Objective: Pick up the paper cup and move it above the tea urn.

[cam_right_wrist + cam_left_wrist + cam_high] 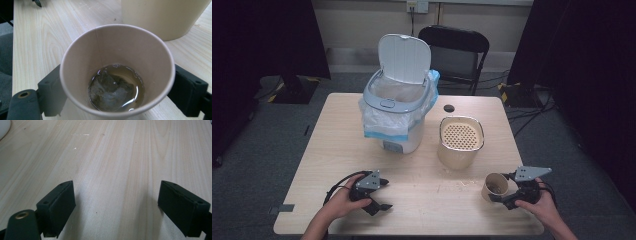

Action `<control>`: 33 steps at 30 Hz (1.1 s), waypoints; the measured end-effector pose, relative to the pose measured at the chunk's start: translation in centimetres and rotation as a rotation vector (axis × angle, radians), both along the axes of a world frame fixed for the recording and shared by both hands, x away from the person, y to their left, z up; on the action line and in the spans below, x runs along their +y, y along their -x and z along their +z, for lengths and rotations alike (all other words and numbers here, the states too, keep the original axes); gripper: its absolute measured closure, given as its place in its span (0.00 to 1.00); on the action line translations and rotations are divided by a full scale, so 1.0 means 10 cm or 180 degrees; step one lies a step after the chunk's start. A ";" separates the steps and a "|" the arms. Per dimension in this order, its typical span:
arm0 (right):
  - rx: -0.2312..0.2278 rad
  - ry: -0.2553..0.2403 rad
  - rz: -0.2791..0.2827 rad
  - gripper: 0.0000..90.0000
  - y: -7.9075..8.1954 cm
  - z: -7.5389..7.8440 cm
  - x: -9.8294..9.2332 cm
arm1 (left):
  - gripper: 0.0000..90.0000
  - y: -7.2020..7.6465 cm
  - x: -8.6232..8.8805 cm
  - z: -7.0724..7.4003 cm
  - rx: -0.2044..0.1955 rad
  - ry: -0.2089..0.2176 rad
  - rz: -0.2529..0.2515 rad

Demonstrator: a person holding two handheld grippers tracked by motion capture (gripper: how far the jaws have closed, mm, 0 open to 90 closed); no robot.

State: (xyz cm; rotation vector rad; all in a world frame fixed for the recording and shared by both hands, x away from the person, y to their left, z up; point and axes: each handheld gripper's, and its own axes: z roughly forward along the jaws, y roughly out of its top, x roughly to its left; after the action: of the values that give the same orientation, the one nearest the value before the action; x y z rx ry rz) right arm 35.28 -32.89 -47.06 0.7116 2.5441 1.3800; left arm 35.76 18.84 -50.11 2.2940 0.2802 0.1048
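Note:
My right gripper (499, 188) is shut on a tan paper cup (495, 184) near the table's front right. In the right gripper view the cup (130, 50) stands upright between the black jaws, one against each side. A wet tea bag (112, 91) lies in shallow brownish liquid at its bottom. My left gripper (385, 195) rests at the front left of the wooden table (427, 205). It is open, with bare wood between its fingertips (62, 200).
A white bin (399, 120) lined with a plastic bag stands at the table's middle back, its lid (404, 57) raised. A beige container with a perforated strainer top (460, 142) sits just behind the cup. A black chair (454, 47) is beyond the table.

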 end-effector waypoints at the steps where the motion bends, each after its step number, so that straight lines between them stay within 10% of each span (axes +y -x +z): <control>1: -0.0011 -0.0004 -0.0011 0.16 0.00 -0.01 0.00 | 0.15 0.00 0.00 0.00 0.0000 0.0000 0.0001; 33: -0.0183 -0.0337 -0.0178 0.28 0.04 -0.12 -0.06 | 0.15 0.00 0.00 0.00 -0.0003 -0.0009 -0.0008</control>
State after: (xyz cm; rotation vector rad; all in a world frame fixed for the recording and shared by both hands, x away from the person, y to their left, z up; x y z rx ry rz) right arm 34.91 -33.49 -48.27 0.7435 2.4037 1.5035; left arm 35.78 18.85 -50.10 2.2969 0.2769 0.1053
